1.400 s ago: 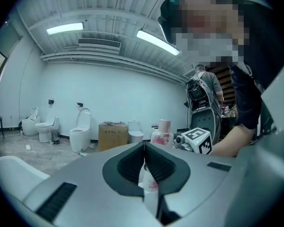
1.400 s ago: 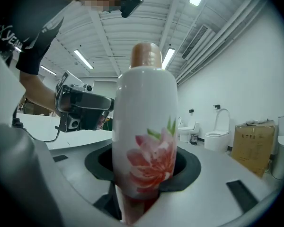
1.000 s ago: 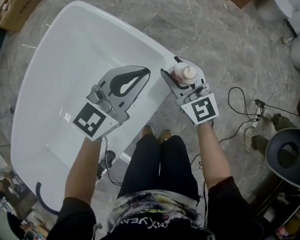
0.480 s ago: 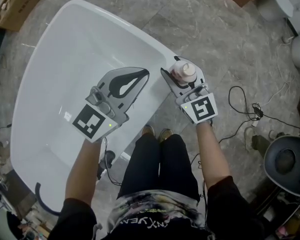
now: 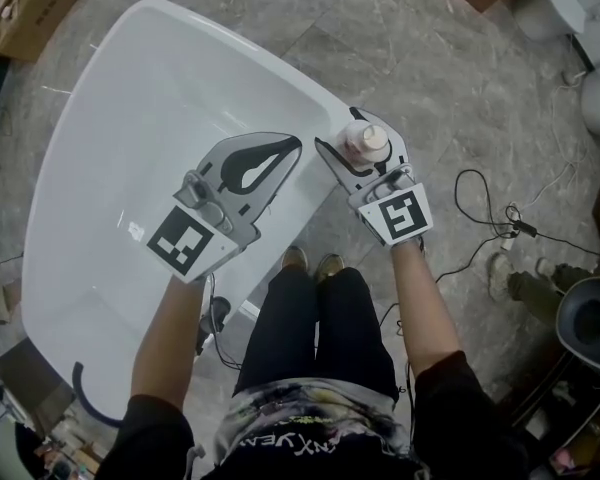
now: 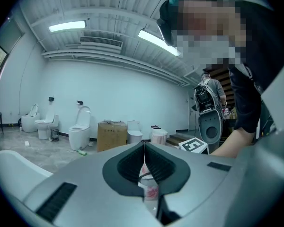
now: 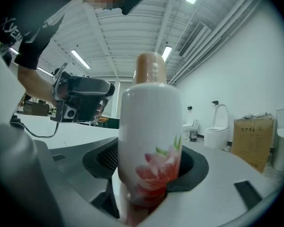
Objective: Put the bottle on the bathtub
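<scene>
Head view, bathtub: a white bathtub (image 5: 130, 88) fills the 10 o'clock part of the picture and stands on a grey stone floor (image 5: 430, 58).
Head view, bottle: the bottle (image 5: 366, 140) stands upright at the corner of the tub's rim, at about 1 o'clock from the middle. From above only its round pinkish-tan cap and white shoulder show.
Head view, right gripper: the right gripper (image 5: 352, 133) points to 11 o'clock. Its jaws have just been opening, and they stand apart with the bottle between them.
Head view, left gripper: the left gripper (image 5: 295, 146) hangs over the inside of the tub, at 9 o'clock from the bottle, with its jaws together.
Left gripper view, left gripper: the two jaws of the left gripper (image 6: 144, 146) meet at the tips and nothing is clamped.
Left gripper view, bottle: a strip of the bottle (image 6: 150, 189), white with pink print, shows through the gap behind the tips.
Left gripper view, room: a cardboard box (image 6: 111, 135) and toilets (image 6: 78, 131) stand by the far wall.
Right gripper view, bottle: the bottle (image 7: 149, 126) is a tall white cylinder with a rounded shoulder, a tan cap and a pink-red flower with green leaves low on the body. Its base is hidden behind the jaw.
Right gripper view, right gripper: the right gripper (image 7: 146, 174) has its dark ribbed pads on either side of the bottle, with the 9 o'clock pad off it.
</scene>
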A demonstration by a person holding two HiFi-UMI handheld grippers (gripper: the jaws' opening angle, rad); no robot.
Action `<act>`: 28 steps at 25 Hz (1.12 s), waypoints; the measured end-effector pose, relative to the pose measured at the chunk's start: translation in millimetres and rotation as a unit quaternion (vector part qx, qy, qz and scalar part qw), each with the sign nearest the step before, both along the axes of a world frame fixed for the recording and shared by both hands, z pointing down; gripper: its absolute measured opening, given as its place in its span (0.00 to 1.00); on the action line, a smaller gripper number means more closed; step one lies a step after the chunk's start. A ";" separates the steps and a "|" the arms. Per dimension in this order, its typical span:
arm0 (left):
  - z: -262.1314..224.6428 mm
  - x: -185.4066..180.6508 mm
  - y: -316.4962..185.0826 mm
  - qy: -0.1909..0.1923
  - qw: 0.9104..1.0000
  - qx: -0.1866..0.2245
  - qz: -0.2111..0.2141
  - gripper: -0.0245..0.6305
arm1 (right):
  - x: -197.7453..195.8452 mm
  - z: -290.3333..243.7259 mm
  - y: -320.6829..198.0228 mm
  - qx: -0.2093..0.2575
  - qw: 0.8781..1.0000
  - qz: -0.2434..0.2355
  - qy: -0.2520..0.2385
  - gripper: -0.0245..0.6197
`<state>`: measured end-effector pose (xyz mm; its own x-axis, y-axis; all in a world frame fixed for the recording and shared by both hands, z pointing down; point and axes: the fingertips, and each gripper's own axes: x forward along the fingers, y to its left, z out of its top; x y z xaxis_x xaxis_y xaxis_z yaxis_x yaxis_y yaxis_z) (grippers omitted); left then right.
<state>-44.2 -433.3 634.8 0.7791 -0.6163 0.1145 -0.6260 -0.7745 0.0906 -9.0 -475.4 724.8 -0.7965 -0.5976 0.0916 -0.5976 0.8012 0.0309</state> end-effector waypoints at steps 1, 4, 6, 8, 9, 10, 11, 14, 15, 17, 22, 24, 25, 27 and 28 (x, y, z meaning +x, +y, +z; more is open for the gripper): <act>-2.7 0.8 -0.4 0.000 1.000 0.000 0.000 0.07 | 0.8 -2.8 -0.9 0.000 1.000 0.001 0.000 0.45; -11.5 2.1 2.7 -0.002 1.000 -0.004 0.000 0.07 | 4.6 -14.1 1.4 0.001 1.000 0.004 -0.001 0.46; -20.3 2.9 6.2 -0.002 1.000 -0.002 0.000 0.07 | 7.3 -24.5 5.0 0.005 1.000 0.006 0.000 0.47; -31.4 6.0 9.5 -0.001 1.000 0.001 0.001 0.07 | 11.3 -35.7 9.7 0.006 1.000 0.003 0.005 0.51; -37.7 7.8 10.9 0.000 1.000 0.003 0.002 0.07 | 13.6 -41.2 13.0 0.002 1.000 -0.001 0.009 0.51; -44.3 9.1 12.2 0.001 1.000 0.004 0.002 0.07 | 15.4 -47.7 16.3 -0.001 1.000 -0.005 0.012 0.52; -50.9 9.4 13.3 0.002 1.000 0.004 0.002 0.07 | 16.2 -57.2 18.3 0.001 1.000 -0.006 0.010 0.52; -71.2 8.6 16.7 0.003 1.000 0.004 0.002 0.07 | 16.1 -93.3 22.7 0.022 1.000 -0.002 -0.002 0.53; -78.5 9.6 18.5 0.004 1.000 0.005 0.003 0.07 | 16.9 -103.8 26.1 0.025 1.000 -0.003 -0.002 0.53; -94.3 13.3 23.6 0.005 1.000 0.007 0.004 0.07 | 20.4 -125.7 34.2 0.031 0.999 -0.007 -0.001 0.53; -141.6 18.5 36.4 0.011 1.000 0.007 0.002 0.07 | 25.7 -194.5 55.5 0.046 0.999 -0.009 -0.009 0.53; -164.4 19.5 44.1 0.014 1.000 0.008 0.001 0.07 | 27.3 -225.8 66.7 0.048 0.999 -0.007 -0.016 0.53; -175.9 20.2 49.0 0.015 1.000 0.009 0.001 0.07 | 28.4 -241.1 73.0 0.049 0.999 -0.006 -0.019 0.53; -197.9 22.4 58.9 0.015 1.000 0.012 0.002 0.07 | 31.1 -270.1 86.1 0.048 0.998 -0.003 -0.026 0.53; -208.7 23.8 63.3 0.015 1.000 0.014 0.002 0.07 | 32.9 -283.9 92.6 0.048 0.998 -0.001 -0.030 0.53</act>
